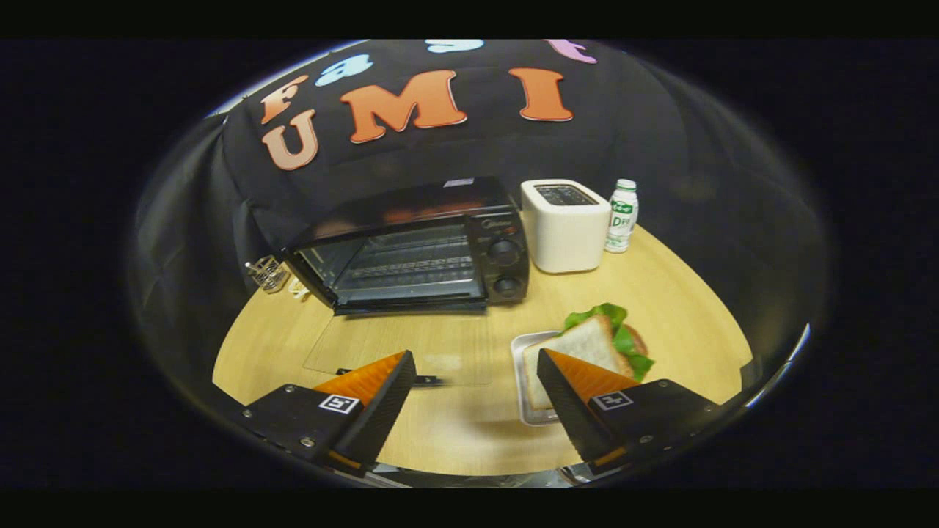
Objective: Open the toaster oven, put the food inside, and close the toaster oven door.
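Fig. Gripper (469, 381) seen above the worktop (682, 293); fingers spread wide apart, nothing held betw. them, only bare wood seen in the gap.

Toaster oven (418, 246): black, placed well beyond the fingers, slightly toward the left-finger side. Door (400, 352) is folded fully down; its glass pane lies flat on the worktop, reaching toward the fingers, w/ the dark handle bar just ahead of the left finger's tip. Wire rack is visible inside the open cavity. Two knobs (505, 268) are stacked on the panel at the oven's right end.

Sandwich (587, 348): white bread w/ green lettuce and a reddish filling, laid on a small pale tray (522, 352). Tray is found just ahead of and partly under the right finger (579, 389), whose tip overlaps the bread in the view; contact cannot be told. Food is thus outside the oven, near its open door.

White toaster (565, 224): set beyond the sandwich, just beside the oven's right end. Small white bottle (622, 216) w/ green label is stood upright just beside the toaster, on its far-right side.

Small clear object (268, 274) is seen by the oven's left end; kind cannot be told.
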`<state>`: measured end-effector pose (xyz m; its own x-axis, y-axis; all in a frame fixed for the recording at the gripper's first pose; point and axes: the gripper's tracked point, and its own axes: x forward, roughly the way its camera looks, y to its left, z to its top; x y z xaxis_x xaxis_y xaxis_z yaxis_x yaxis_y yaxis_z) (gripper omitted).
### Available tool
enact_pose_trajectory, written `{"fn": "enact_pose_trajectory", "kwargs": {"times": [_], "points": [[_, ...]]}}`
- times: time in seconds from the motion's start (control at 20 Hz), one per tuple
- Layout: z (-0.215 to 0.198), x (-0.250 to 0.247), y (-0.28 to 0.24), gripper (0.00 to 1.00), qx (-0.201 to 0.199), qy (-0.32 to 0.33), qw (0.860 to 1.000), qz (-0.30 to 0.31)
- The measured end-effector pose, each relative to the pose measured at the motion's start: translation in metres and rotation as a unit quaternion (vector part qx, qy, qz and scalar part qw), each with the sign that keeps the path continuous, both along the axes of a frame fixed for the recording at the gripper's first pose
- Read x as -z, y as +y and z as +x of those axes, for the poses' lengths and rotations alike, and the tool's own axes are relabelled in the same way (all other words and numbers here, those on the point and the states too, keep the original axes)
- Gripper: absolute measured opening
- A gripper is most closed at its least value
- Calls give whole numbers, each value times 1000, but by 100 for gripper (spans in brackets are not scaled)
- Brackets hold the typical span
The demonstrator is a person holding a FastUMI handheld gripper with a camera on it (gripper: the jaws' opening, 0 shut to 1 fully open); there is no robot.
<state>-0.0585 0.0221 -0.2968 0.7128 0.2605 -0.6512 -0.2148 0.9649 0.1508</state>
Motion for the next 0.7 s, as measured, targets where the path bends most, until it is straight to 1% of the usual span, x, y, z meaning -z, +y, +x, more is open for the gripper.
{"fn": "enact_pose_trajectory", "kwargs": {"times": [0.1, 0.3, 0.45, 0.5, 0.6, 0.7], "points": [[4, -9, -24, 99, 1, 3, 1000, -4], [19, -20, -69, 99, 6, 12, 999, -35], [23, -11, -77, 100, -5, 45, 999, -24], [25, -7, -76, 100, -9, 59, 998, -8], [33, 4, -81, 100, -5, 90, 996, 11], [38, 20, -91, 100, -3, 117, 993, 11]]}}
